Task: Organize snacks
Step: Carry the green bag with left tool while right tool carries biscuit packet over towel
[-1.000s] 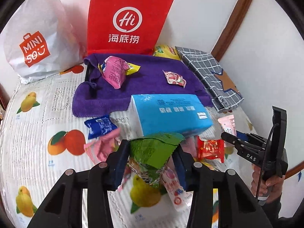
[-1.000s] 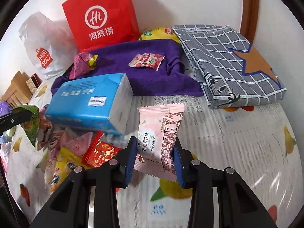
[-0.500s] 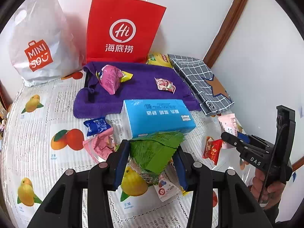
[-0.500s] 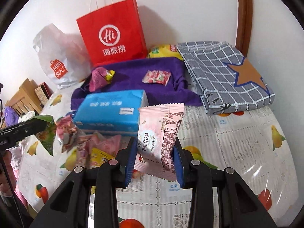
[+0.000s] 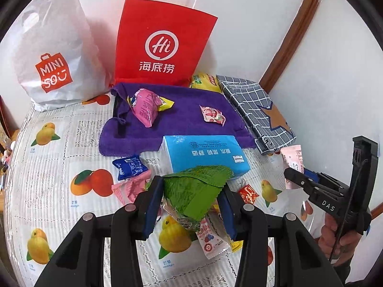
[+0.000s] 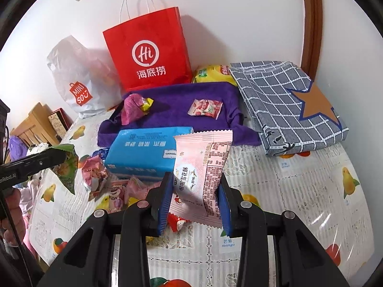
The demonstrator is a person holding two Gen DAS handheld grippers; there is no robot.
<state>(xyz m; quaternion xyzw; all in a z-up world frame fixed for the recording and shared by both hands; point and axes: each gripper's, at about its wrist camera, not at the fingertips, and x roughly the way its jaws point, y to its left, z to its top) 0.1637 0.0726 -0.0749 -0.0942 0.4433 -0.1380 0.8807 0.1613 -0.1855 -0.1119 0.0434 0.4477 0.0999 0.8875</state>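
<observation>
Left gripper (image 5: 189, 205): clamps green packet (image 5: 196, 191)
Right gripper (image 6: 195, 201): clamps pink packet (image 6: 201, 169)
Done: three snacks on towel (image 5: 186, 124)
Left: loose pile (image 6: 112, 186)

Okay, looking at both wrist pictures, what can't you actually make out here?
- Inside the red paper bag and the white plastic bag: both views, their own walls hide it.
- Yellow packet: both views, mostly hidden behind the purple towel and the checked cloth.
- Snack heap under the green packet: left wrist view, packet and left gripper cover it.
- Red wrapper: right wrist view, mostly under the pink packet.
</observation>
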